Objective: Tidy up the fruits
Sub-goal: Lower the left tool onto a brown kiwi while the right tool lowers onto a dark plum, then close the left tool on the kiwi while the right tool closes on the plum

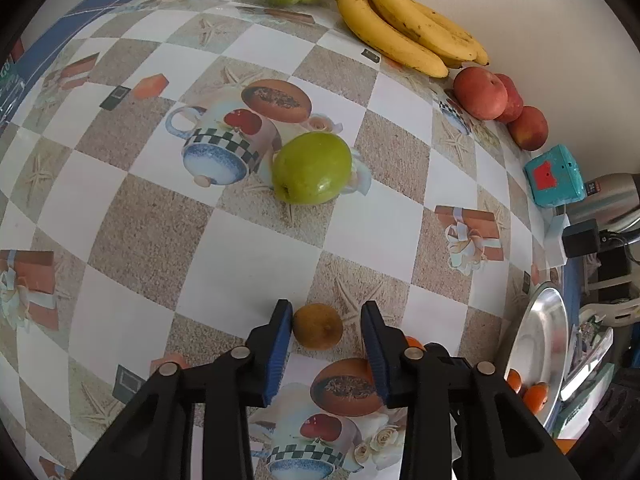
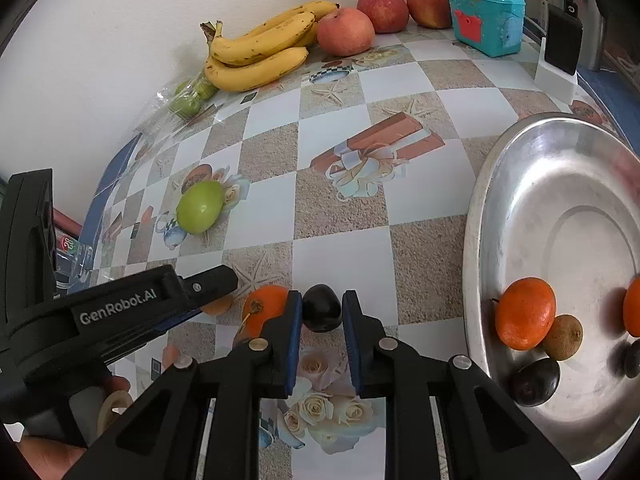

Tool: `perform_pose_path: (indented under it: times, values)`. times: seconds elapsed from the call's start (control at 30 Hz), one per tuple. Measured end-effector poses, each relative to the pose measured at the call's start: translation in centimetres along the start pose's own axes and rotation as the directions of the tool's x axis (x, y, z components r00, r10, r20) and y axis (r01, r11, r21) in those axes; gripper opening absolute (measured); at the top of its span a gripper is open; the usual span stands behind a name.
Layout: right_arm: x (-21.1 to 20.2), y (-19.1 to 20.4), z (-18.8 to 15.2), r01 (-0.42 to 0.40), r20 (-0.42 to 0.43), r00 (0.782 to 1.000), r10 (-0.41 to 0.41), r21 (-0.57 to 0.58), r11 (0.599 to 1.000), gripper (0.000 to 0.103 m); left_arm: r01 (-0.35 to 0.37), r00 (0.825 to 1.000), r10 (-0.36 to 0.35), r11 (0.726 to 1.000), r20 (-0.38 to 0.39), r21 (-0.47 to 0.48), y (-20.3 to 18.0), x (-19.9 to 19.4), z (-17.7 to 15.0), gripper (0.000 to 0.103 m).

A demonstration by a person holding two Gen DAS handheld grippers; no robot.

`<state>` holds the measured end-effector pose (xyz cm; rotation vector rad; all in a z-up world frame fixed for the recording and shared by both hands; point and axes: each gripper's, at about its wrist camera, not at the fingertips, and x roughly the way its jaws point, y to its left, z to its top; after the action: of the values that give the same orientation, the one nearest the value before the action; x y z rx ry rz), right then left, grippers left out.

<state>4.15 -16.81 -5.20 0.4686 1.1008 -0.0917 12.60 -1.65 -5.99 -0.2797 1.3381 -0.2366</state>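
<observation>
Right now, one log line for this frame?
left gripper: open around small brown round fruit | right gripper: open around dark purple round fruit | round metal tray: partly filled

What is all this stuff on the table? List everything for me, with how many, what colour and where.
Yellow bananas: one bunch, by the wall.
Red apples: three, right of the bananas.
Bagged green fruits: several, left of the bananas.
Large green apple: one, mid-table.
Round silver metal plate: one, at the right; holds oranges, a brown fruit and dark fruits.
Loose orange: one, near edge.
Small brown fruit: one, between the left fingers.
Small dark plum: one, between the right fingers.
Turquoise box: one, beside the apples.
Left gripper: black, blue pads, open.
Right gripper: same, open.
</observation>
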Motion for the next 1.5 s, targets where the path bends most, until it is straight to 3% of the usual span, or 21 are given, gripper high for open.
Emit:
perform_pose_path:
  times: [0.17, 0.6, 1.07, 1.5]
  values:
    - [0.0, 0.0, 0.0, -0.004, 0.000, 1.000, 0.004, 0.004, 1.000, 0.020, 0.006, 1.000, -0.006, 1.000, -0.001, 0.010, -0.2, 0.1, 0.0, 0.026]
    - [-0.6, -0.1, 0.1, -0.017, 0.004, 1.000, 0.017, 0.010, 1.000, 0.014, 0.024, 0.999, -0.025, 1.000, 0.047, 0.010, -0.3, -1.9, 0.3, 0.026]
    - [-0.7, -0.3, 0.2, -0.033, 0.018, 0.999, 0.033, 0.011, 0.999, 0.014, 0.022, 0.998, -0.023, 1.000, 0.052, 0.007, -0.3, -2.2, 0.3, 0.026]
    - [-1.1, -1.1, 0.3, 0.034, 0.014, 0.999, -0.035, 0.021, 0.999, 0.018, 0.022, 0.998, -0.023, 1.000, 0.054, 0.005, -0.4, -2.3, 0.3, 0.026]
